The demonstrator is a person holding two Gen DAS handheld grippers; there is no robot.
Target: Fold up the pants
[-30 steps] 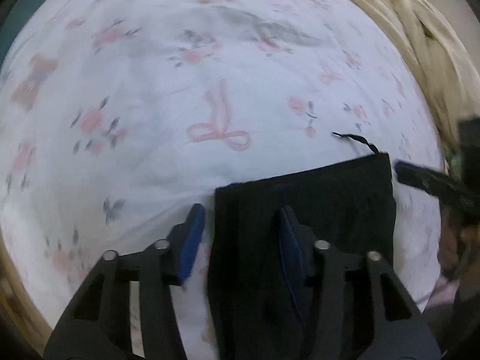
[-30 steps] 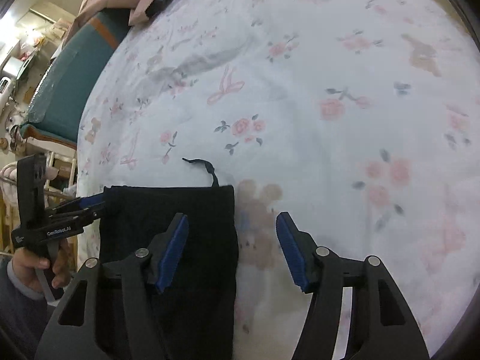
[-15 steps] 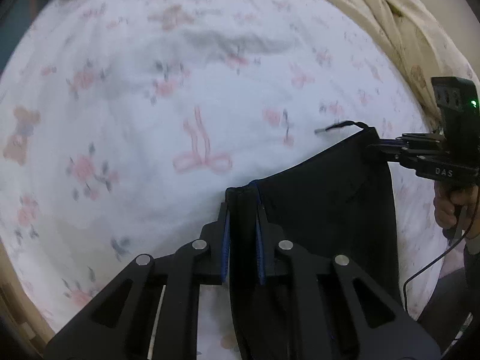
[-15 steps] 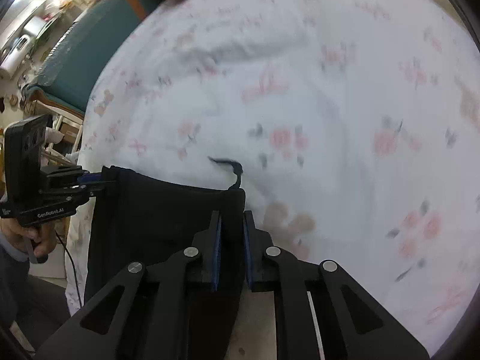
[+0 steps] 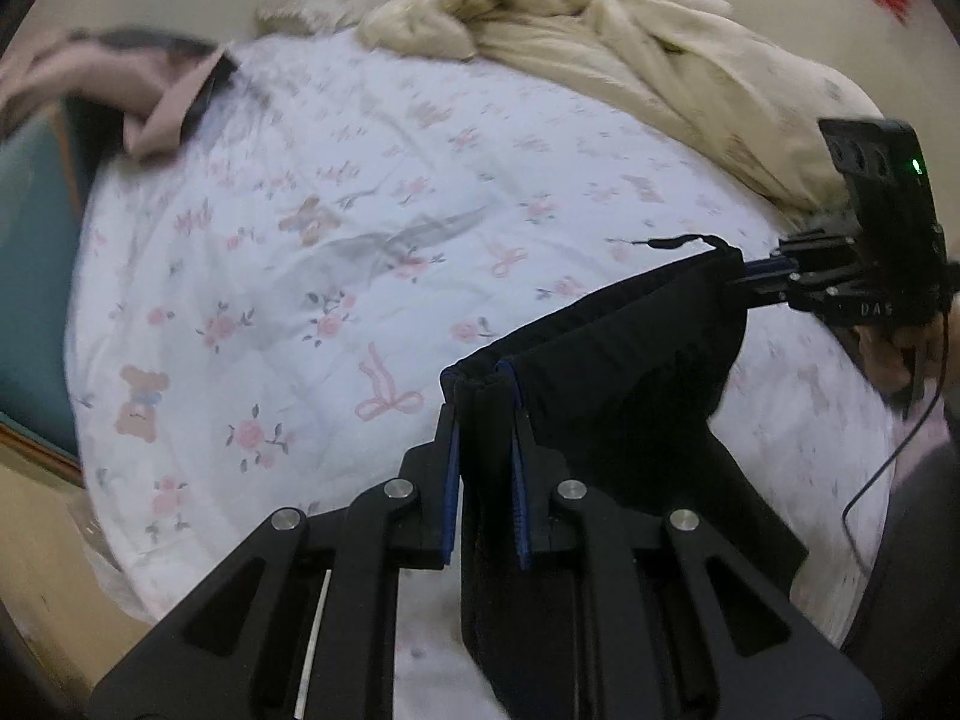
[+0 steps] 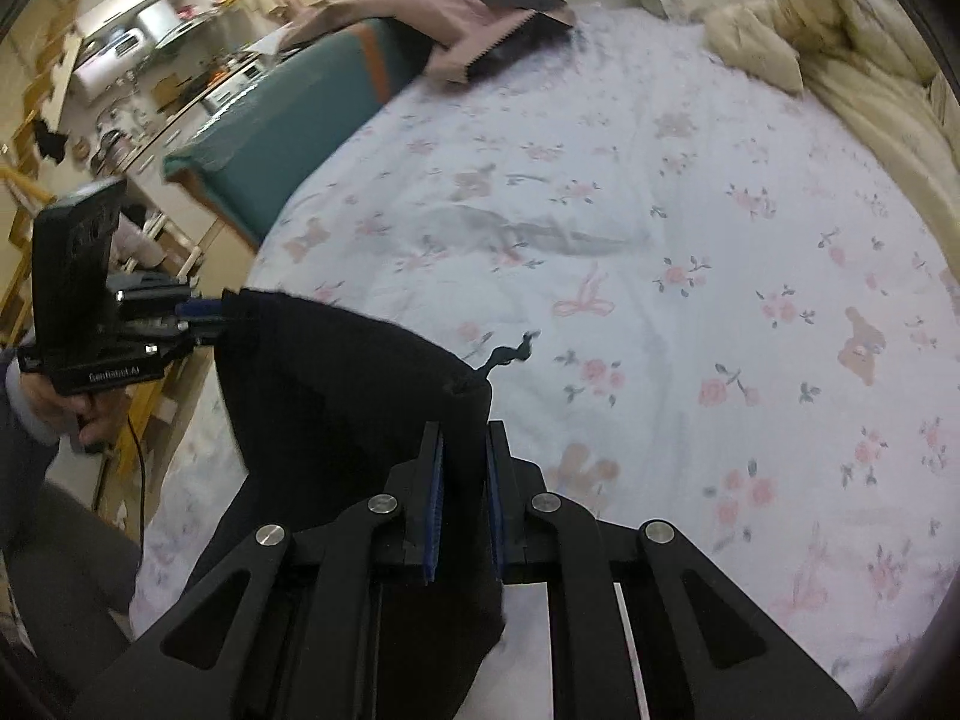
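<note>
- Black pants, lifted above the floral bedsheet; lower centre and right of the left wrist view, lower left to centre of the right wrist view; top edge stretched between the two tools, rest hanging down out of frame
- Likely soft and light, limp cloth; sagging between the two held corners, so probably no shape kept without support; thin drawstring dangling free at the right-hand corner, could catch or fall inside a fold
- Best taken at the corners of the top hem, where the cloth seems doubled and thicker; probably not slippery against the blue pads
- Left gripper: pressed together on the left corner of the pants, fabric squeezed between the pads; seen in the right wrist view at middle left, held level, pointing toward the bed
- Right gripper: also pinching the pants, at the corner with the drawstring; in the left wrist view at the right edge, level, hand below it
- Cream duvet bunched at the upper part of the frame, well apart from the pants
</note>
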